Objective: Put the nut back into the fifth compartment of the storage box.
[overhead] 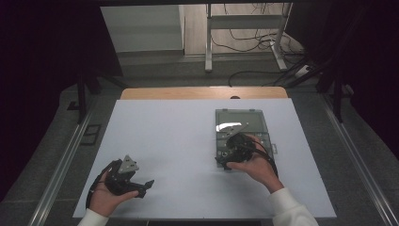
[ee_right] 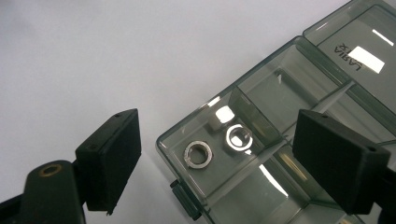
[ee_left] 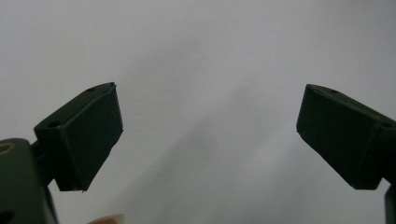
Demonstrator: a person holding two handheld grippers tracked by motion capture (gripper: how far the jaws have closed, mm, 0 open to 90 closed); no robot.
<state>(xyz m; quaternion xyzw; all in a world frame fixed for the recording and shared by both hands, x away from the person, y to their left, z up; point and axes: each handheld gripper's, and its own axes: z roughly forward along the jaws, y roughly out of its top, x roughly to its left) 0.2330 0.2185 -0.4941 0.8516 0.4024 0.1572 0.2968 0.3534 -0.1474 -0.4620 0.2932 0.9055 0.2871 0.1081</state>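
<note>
Right gripper (ee_right: 217,163): your jaws stand wide apart with nothing between the pads; they hang over the near corner of the compartment box.
Right gripper from above (overhead: 234,149): your right hand (overhead: 256,167) and the gripper body cover the near part of the box, so you cannot see the jaw tips there.
Compartment box (ee_right: 280,93): smoky clear plastic, lid folded open, lying on the white table (overhead: 179,141) right of centre; its far end and right side are cut off in the right gripper view.
Nuts: two small metal nuts lie in the corner compartment, one (ee_right: 198,153) flat and one (ee_right: 239,137) under a glare patch, just beside each other; a pale spot behind them may be a third piece or only a reflection.
Lid label (ee_right: 348,57): printed upside down and partly cut off, not readable.
Other compartments: glare and the right jaw hide much of their floors.
Left gripper (overhead: 141,188): resting in your left hand (overhead: 106,195) at the near left of the table, well apart from the box.
Left gripper jaws (ee_left: 208,135): spread wide, holding nothing, with blurred white table behind them.
</note>
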